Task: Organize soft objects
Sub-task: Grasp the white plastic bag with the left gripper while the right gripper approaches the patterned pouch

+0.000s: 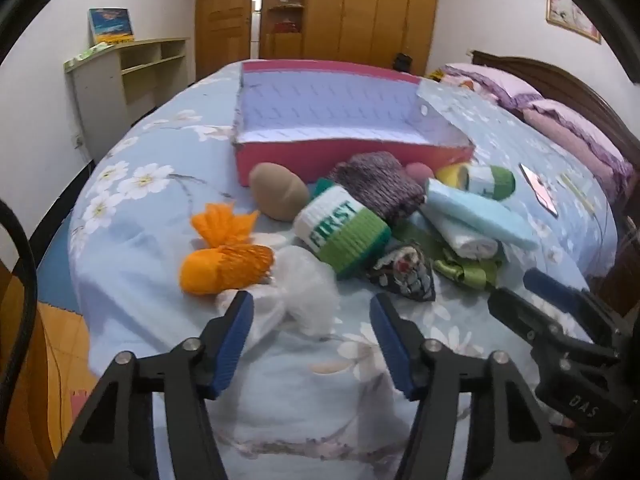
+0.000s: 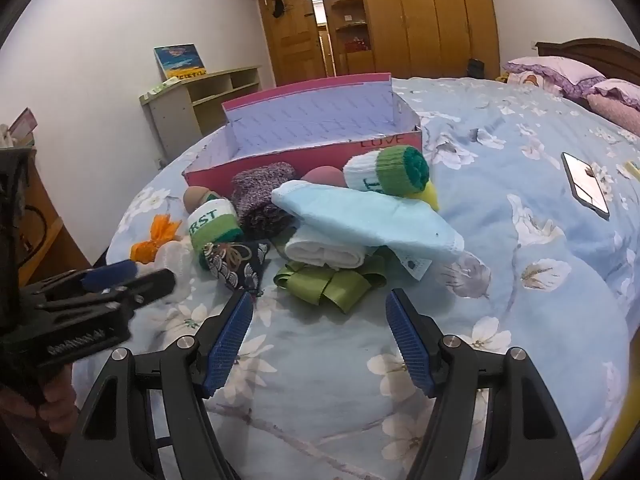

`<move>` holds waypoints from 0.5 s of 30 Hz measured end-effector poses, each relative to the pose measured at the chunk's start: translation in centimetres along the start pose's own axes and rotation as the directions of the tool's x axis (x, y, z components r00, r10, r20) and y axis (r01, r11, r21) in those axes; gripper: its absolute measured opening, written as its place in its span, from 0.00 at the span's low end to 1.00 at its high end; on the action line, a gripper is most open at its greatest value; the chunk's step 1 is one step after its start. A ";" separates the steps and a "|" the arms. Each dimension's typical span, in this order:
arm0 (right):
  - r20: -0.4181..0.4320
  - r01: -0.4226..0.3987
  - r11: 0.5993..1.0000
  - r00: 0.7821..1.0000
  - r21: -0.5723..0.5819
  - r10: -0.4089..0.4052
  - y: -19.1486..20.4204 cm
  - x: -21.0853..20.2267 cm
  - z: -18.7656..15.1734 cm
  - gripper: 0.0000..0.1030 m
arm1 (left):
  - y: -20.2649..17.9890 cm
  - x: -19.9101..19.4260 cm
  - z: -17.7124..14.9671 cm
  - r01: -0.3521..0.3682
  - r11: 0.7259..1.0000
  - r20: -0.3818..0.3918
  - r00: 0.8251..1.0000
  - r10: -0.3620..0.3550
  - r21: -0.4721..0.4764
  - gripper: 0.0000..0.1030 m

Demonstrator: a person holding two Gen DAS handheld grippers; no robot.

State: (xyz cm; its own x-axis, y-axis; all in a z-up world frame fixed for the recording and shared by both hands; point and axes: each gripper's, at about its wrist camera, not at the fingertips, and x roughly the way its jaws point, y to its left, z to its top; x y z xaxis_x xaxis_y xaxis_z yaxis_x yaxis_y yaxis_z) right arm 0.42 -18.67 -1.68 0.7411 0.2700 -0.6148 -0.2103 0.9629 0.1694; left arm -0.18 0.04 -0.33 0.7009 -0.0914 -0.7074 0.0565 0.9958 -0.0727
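While both grippers hang spread and empty, the left gripper is nearer the white mesh bundle, lying at its twelve o'clock. Its long axis runs nine-to-three across the jaws, and the pink box sits beyond at twelve; the right gripper faces the green ribbon.

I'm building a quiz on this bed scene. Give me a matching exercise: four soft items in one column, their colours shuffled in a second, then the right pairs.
Items:
1. net pouf
2. folded towel
3. ribbon
4. fuzzy sock roll

Colours:
A. olive green
B. purple
C. orange
D. light blue

Pairs: 1-C, 2-D, 3-A, 4-B
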 end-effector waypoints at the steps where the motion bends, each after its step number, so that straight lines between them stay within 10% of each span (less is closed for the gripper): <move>1: 0.000 -0.003 1.000 1.000 -0.003 0.003 0.1 -0.1 0.0 0.69 | -0.1 0.3 0.0 -0.001 1.000 -0.005 1.000 0.001 0.005 0.61; 9: -0.012 -0.028 1.000 1.000 -0.009 0.027 0.5 0.3 -0.2 0.67 | -0.2 3.1 0.1 -0.026 0.999 -0.053 0.998 0.028 0.024 0.61; 15: -0.017 -0.043 0.999 0.999 -0.030 0.042 1.1 0.3 -0.3 0.62 | 0.3 2.3 0.0 -0.001 1.000 -0.025 1.000 0.002 0.025 0.33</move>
State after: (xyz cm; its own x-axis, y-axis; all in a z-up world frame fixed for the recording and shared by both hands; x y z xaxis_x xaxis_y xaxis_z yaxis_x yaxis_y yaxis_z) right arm 0.22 -17.55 -1.88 0.7204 0.3101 -0.6204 -0.2609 0.9499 0.1719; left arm 1.49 0.13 -2.00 0.6831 -0.0896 -0.7248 0.0732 0.9958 -0.0542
